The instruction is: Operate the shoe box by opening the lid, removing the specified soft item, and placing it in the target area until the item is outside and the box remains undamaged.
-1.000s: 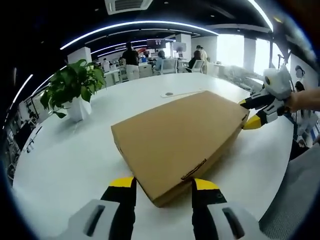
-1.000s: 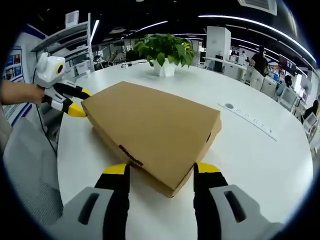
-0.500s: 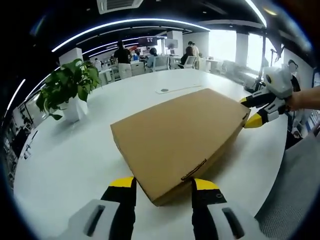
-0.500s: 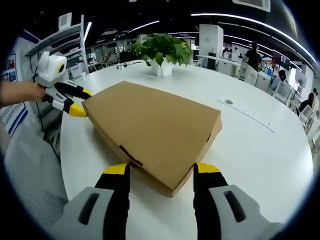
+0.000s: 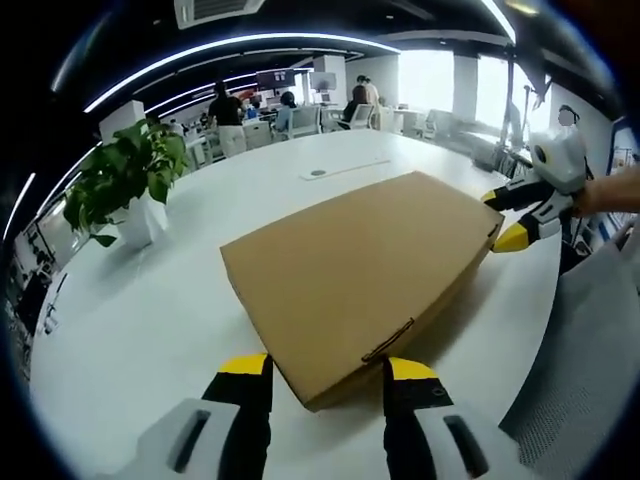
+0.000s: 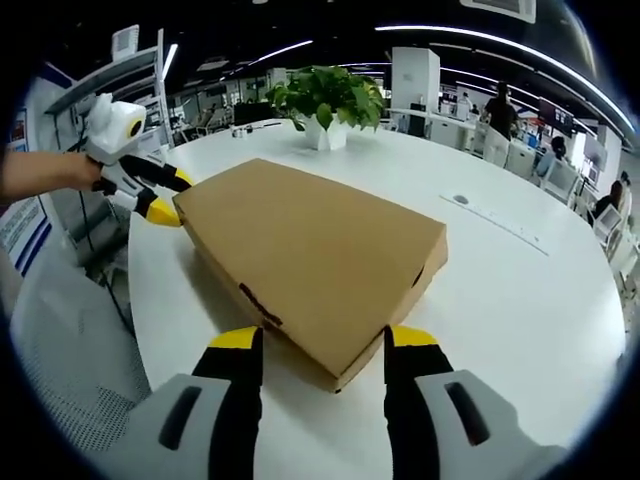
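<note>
Little has moved since a second ago: the shoe box (image 5: 365,275) sits closed near the table (image 5: 150,310) edge. The left gripper (image 5: 328,377) and right gripper (image 6: 322,350), jaws apart, each straddle an opposite box corner. Farther off stands a potted plant (image 6: 325,100).

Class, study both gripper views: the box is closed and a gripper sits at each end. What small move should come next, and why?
Probably lift the lid edge a little. The cardboard box lies shut on the white table, and the left gripper and right gripper each straddle an opposite corner with jaws open, so neither has a hold yet.
</note>
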A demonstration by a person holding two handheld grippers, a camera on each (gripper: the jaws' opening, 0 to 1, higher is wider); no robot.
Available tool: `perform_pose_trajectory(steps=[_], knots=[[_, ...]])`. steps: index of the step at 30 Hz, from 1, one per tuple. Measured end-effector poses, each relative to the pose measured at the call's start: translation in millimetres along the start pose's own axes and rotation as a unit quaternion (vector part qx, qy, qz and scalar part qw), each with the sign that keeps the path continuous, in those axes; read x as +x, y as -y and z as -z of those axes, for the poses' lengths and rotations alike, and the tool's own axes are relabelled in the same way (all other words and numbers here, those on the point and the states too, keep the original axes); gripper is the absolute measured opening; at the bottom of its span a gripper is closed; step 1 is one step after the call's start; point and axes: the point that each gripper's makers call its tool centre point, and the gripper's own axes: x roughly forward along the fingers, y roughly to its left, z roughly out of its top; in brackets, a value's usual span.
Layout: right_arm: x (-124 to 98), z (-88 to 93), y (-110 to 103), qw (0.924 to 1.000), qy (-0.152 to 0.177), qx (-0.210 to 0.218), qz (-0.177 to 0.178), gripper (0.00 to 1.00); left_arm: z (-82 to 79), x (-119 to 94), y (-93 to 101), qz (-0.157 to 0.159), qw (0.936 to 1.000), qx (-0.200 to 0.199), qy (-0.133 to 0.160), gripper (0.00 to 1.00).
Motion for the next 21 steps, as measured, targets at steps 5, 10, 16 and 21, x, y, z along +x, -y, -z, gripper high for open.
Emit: perform_pose_trajectory(steps=[5,10,16,21], knots=[[-3.4,3.0,-9.9,1.0000,0.001,-0.001,-0.001,0.45,3.4,-3.1,-0.9,0.007,1.0000,0.006,-0.004,0.43],[-6.5,5.7,-18.7,1.0000,0.001,-0.001,-0.004,0.46,7.7,-7.1,-1.6,0.013,0.9998,0.011,-0.006,0.43],[-8.6,6.3,-28.9,0.9999,0.005,0.005,-0.012,0.51,11.7,-11.3,-0.8,0.015,0.9998,0.014,-0.005,0.43],[-9.4,7.0,-34.4,0.9998,0.008,0.003,-0.019,0.55,14.8,-15.1,0.7,0.015,0.9998,0.011,-0.003,0.43]])
